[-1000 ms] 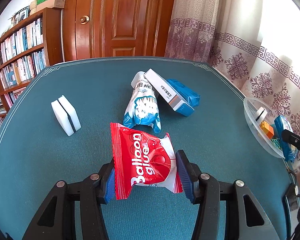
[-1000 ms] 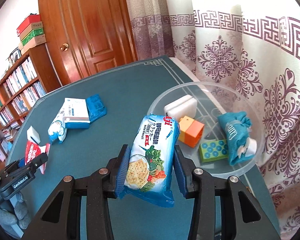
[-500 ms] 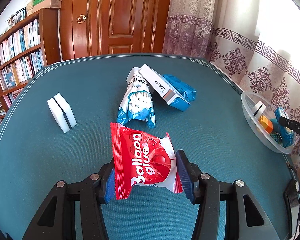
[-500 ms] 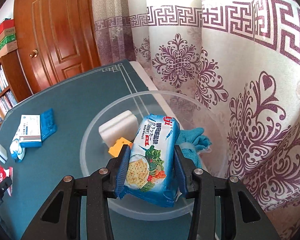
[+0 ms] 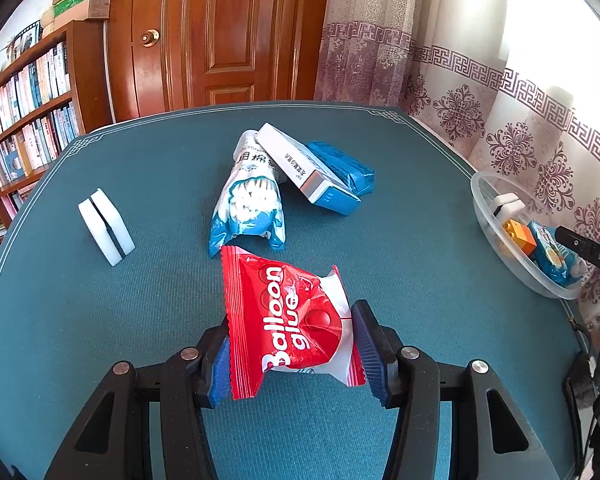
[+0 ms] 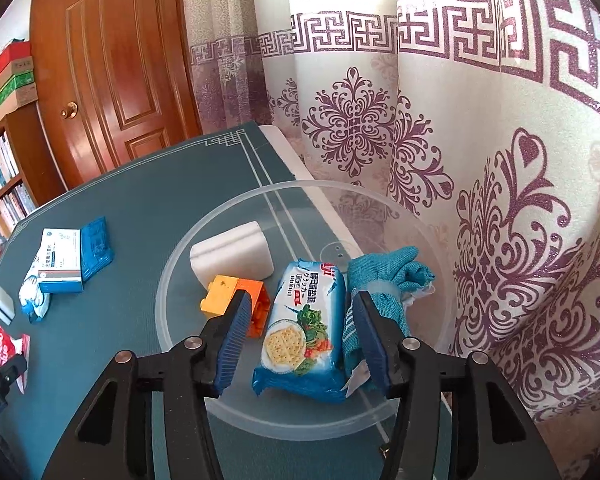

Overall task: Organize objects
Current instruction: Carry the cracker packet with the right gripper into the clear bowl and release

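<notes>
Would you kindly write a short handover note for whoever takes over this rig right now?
Left gripper: jaws shut on the red Balloon glue packet, held above the teal table.
Right gripper: jaws opening, blue cracker packet between them in the clear plastic bowl.
Done: white sponge, orange block, teal cloth in bowl.
Left: glue packet, cotton swab bag, blue-white box, blue pouch, second sponge.

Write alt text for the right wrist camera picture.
The right gripper is opening over a clear plastic bowl, its pads off the blue cracker packet lying inside. A white sponge, orange block and teal cloth share the bowl.
</notes>
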Action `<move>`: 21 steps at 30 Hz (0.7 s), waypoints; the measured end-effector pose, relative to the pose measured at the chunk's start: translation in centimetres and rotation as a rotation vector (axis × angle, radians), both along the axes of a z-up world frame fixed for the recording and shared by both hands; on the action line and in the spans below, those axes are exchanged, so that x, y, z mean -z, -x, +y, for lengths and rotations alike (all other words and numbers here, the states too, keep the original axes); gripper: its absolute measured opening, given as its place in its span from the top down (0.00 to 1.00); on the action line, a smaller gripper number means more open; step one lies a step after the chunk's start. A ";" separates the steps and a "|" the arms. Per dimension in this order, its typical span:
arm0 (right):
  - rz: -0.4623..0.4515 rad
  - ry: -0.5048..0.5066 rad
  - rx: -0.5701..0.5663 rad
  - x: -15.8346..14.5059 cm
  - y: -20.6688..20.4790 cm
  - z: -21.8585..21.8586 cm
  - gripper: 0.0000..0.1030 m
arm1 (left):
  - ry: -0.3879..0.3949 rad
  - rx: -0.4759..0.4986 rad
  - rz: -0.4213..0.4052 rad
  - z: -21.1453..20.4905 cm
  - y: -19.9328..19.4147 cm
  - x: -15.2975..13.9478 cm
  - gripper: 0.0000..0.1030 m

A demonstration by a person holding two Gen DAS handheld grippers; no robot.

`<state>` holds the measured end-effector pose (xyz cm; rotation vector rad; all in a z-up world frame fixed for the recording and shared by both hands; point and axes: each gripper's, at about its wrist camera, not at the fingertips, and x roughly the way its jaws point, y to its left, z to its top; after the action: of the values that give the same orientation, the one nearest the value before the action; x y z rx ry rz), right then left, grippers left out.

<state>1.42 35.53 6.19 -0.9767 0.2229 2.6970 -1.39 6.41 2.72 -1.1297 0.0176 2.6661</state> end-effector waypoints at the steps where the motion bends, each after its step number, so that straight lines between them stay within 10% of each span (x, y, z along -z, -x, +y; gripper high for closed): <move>1: 0.005 -0.002 -0.007 -0.1 -0.5 -0.2 0.47 | 0.000 0.008 0.000 0.4 -0.1 -0.1 0.46; 21: 0.077 0.063 -0.097 -0.9 -7.0 -1.2 0.47 | -0.028 0.308 0.006 11.5 -0.8 -2.4 0.45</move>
<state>8.46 34.34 7.11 -0.9248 0.2841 2.8353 -0.60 17.95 5.16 -1.0177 0.1432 2.3895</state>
